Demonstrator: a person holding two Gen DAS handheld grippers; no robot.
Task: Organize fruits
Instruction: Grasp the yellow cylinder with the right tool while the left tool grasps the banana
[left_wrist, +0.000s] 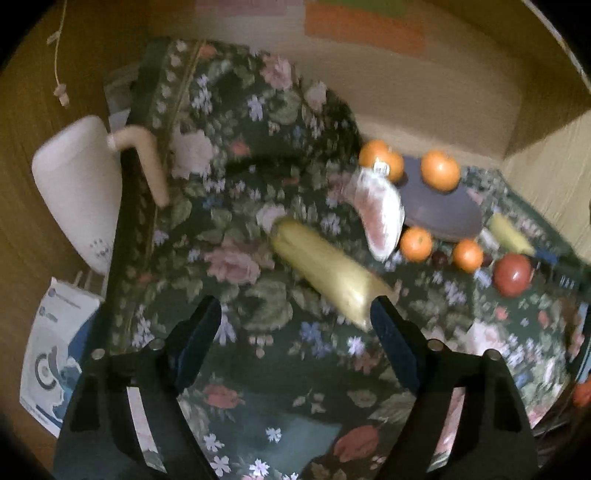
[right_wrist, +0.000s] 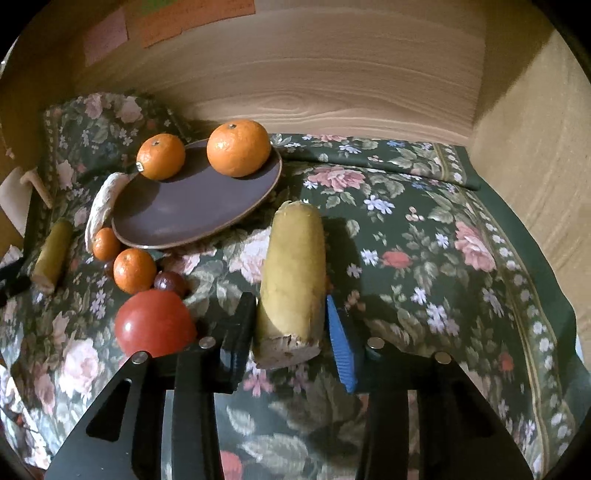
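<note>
A brown plate (right_wrist: 192, 206) holds two oranges (right_wrist: 238, 147) on the floral cloth (right_wrist: 424, 236). Two small oranges (right_wrist: 133, 269), dark grapes (right_wrist: 170, 282), a wrapped pomelo wedge (right_wrist: 103, 206) and a red tomato (right_wrist: 153, 323) lie by its left rim. My right gripper (right_wrist: 288, 332) stands around a yellow banana piece (right_wrist: 293, 280), its pads close beside it; contact is unclear. My left gripper (left_wrist: 295, 314) is open over the cloth, with a second banana piece (left_wrist: 325, 273) lying just ahead of its right finger (left_wrist: 384, 321). The plate (left_wrist: 439, 210) also shows in the left wrist view.
Wooden walls (right_wrist: 332, 85) close in the back and right side. A white appliance with a beige hose (left_wrist: 77, 192) and a printed paper bag (left_wrist: 55, 350) stand left of the cloth. Open cloth lies to the right of the plate.
</note>
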